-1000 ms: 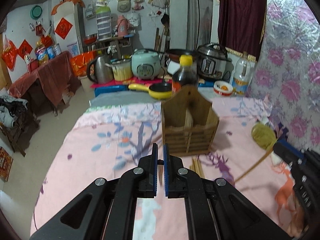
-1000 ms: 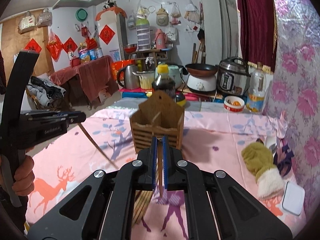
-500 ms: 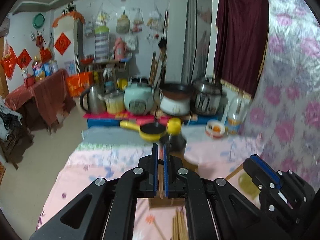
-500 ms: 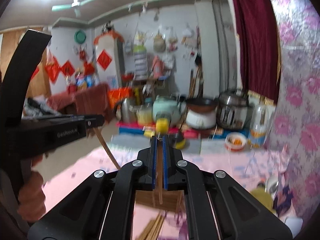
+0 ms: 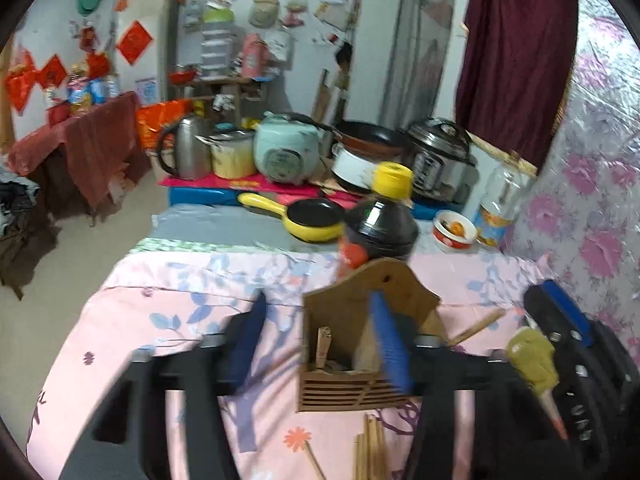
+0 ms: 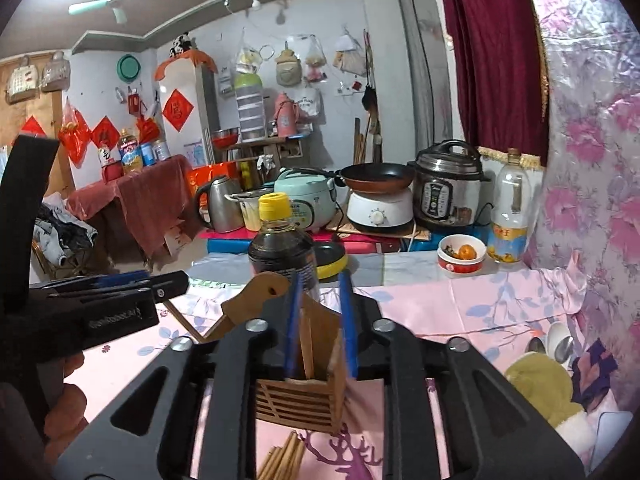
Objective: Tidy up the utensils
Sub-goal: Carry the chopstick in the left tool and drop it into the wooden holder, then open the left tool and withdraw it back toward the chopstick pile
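Some chopsticks already stand in the wooden holder [image 6: 304,364] at the middle of the pink cloth [image 6: 460,304], while a loose bundle of chopsticks [image 6: 282,460] lies on the cloth just on its near side, so much sorting seems left. The right gripper [image 6: 320,320] is over the holder with its jaws opening; a chopstick [image 6: 306,344] stands between them, seemingly unpressed. The left gripper [image 5: 316,344] is opening wider; in that blurred view nothing appears between its jaws

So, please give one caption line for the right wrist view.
Right gripper opening above the wooden holder, a chopstick standing inside.
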Demonstrator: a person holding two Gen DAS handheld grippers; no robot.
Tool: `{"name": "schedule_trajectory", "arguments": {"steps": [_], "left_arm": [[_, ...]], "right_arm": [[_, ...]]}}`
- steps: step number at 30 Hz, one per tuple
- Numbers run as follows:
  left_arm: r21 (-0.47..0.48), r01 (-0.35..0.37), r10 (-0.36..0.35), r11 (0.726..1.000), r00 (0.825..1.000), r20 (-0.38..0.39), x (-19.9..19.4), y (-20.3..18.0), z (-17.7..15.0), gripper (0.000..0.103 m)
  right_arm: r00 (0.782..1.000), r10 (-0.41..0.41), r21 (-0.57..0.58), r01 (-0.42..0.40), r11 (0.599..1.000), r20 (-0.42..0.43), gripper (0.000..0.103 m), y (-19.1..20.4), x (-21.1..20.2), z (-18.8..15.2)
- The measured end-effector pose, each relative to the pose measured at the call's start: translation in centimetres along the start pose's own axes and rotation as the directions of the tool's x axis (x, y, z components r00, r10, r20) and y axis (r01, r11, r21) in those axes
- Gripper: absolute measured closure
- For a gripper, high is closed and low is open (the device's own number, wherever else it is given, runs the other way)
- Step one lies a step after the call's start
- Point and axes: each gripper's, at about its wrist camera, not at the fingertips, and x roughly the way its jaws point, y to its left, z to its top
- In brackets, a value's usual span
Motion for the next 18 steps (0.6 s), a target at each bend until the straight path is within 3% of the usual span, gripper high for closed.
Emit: {"name": "schedule_trajectory", "arguments": {"steps": [3,5,7,11,15,18], "left_arm": [[0.003,-0.024,0.024,1.000,0.999,0.025,-1.4,0.6,-0.8,0.035],[-0.008,-0.036,0.036,0.999,0.999,0.038,-2.5,1.2,-1.4,0.020],[-0.014,-0.066,0.066,0.998,0.996,0.051,-3.5,1.7,-2.3,0.012],[-0.015,-0.125,0.125,0.992,0.991,0.039,-4.8,2.8,-4.1,0.007],[-0.021,-0.149,0.149,0.989,0.989,0.002,-5.5,3.8,-6.7,0.006],[0.003,-0.179,0.179,0.984,0.984,-0.020,-5.8,4.2,-9.2,0.006]], "right_arm": [[1.000,-0.014,0.007,0.014,1.000,0.019,0.061,-0.5,-1.5,-0.2],[0.999,-0.015,0.014,0.015,1.000,0.028,0.052,-0.6,-2.7,-0.5],[0.999,-0.024,0.014,0.024,1.000,0.035,0.040,-1.0,-3.8,-1.0],[0.994,-0.065,0.002,0.065,0.998,0.084,0.024,-1.1,-6.7,-1.7],[0.994,-0.049,-0.009,0.051,0.999,0.097,0.007,-1.2,-9.4,-2.3],[0.995,-0.032,-0.023,0.034,0.999,0.094,0.006,-1.0,-11.6,-3.6]]}}
